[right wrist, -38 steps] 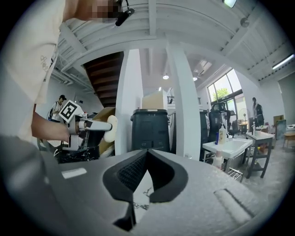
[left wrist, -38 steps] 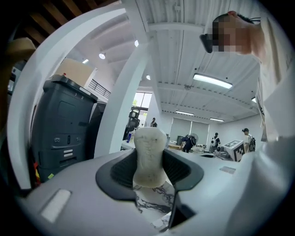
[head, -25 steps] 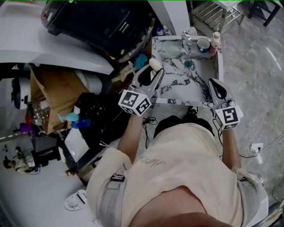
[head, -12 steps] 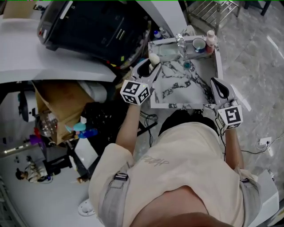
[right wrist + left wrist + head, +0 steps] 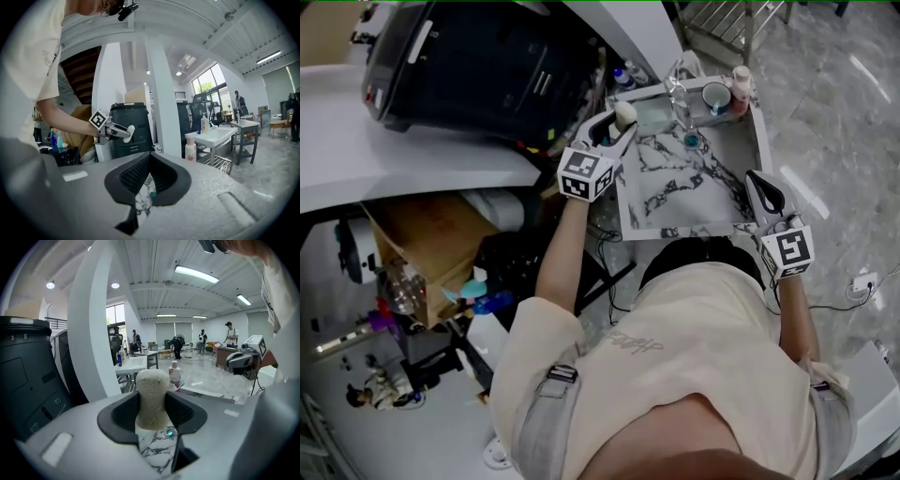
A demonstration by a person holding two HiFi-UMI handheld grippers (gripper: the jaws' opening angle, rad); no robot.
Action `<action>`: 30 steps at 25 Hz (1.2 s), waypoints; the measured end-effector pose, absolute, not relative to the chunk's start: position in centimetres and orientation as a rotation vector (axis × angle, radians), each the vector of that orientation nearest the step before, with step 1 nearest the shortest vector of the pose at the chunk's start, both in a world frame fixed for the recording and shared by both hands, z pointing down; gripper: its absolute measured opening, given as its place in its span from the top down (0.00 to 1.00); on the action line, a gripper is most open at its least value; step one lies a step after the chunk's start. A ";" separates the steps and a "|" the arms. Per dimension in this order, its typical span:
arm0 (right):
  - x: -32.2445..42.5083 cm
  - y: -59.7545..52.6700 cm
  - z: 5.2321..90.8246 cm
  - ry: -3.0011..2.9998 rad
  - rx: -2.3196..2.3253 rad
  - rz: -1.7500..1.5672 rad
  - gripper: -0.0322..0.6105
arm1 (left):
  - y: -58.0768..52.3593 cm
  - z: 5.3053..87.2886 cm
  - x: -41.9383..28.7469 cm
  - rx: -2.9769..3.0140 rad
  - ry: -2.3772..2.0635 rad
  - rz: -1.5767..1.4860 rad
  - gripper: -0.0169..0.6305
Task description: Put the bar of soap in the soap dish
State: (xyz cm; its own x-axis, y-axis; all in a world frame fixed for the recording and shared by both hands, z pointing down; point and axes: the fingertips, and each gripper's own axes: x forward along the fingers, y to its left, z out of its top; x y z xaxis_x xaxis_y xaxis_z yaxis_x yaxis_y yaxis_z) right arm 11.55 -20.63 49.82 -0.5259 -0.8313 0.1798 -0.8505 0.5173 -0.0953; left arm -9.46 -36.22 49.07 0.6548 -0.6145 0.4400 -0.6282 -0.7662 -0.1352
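Note:
A cream bar of soap (image 5: pixel 624 114) stands upright between the jaws of my left gripper (image 5: pixel 619 127), which is shut on it. It hangs over the back left corner of the marble sink (image 5: pixel 675 187). In the left gripper view the soap (image 5: pixel 151 397) fills the jaws of that gripper (image 5: pixel 152 411), with the sink's teal drain (image 5: pixel 169 431) below. A pale rectangular dish (image 5: pixel 654 111) lies just right of the soap. My right gripper (image 5: pixel 762 187) is over the sink's right rim, jaws together and holding nothing. The right gripper view shows the soap (image 5: pixel 129 133) at a distance.
A faucet (image 5: pixel 680 92), a cup (image 5: pixel 715 97) and a pink-capped bottle (image 5: pixel 741 86) line the sink's back edge. A big black machine (image 5: pixel 487 66) stands left of the sink, with a cardboard box (image 5: pixel 431 239) and cables below it.
My left gripper has carried the soap farther along the sink's left edge toward its back corner. The right gripper has kept its place at the right rim.

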 end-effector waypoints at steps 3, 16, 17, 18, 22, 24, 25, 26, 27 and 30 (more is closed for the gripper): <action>10.7 -20.9 49.9 -2.620 1.471 0.265 0.95 | -37.6 50.9 -9.6 2.840 -1.015 0.816 0.67; 9.8 -22.9 50.7 -2.475 1.539 0.290 0.95 | -43.0 61.1 -8.7 2.825 -0.728 1.131 0.67; 9.8 -23.1 50.7 -2.465 1.543 0.293 0.95 | -43.3 61.8 -8.5 2.824 -0.707 1.153 0.67; 9.7 -23.2 50.6 -2.455 1.546 0.298 0.95 | -43.7 62.5 -8.2 2.823 -0.685 1.173 0.67; 9.3 -23.6 50.6 -2.430 1.553 0.315 0.95 | -44.4 65.1 -7.4 2.806 -0.599 1.244 0.67; 9.1 -23.8 50.6 -2.424 1.558 0.321 0.95 | -44.7 66.1 -7.3 2.794 -0.561 1.274 0.67; 9.0 -23.9 50.7 -2.419 1.561 0.324 0.95 | -44.8 66.6 -7.2 2.786 -0.544 1.287 0.67; 9.1 -23.9 50.8 -2.412 1.564 0.329 0.95 | -44.9 67.1 -7.0 2.777 -0.528 1.301 0.67; 9.2 -24.0 50.8 -2.405 1.566 0.333 0.95 | -44.9 67.5 -6.9 2.768 -0.513 1.316 0.67; 9.6 -24.2 50.9 -2.386 1.575 0.332 0.95 | -45.2 68.8 -6.6 2.746 -0.473 1.379 0.67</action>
State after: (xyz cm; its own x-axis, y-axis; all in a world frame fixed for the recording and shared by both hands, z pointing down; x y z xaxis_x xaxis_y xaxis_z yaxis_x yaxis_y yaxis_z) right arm 9.58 -24.20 50.88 -0.3768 -0.8617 0.3399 -0.9217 0.3851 -0.0453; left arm -6.64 -45.19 68.78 0.5602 -0.2540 0.7884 -0.2832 -0.9532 -0.1058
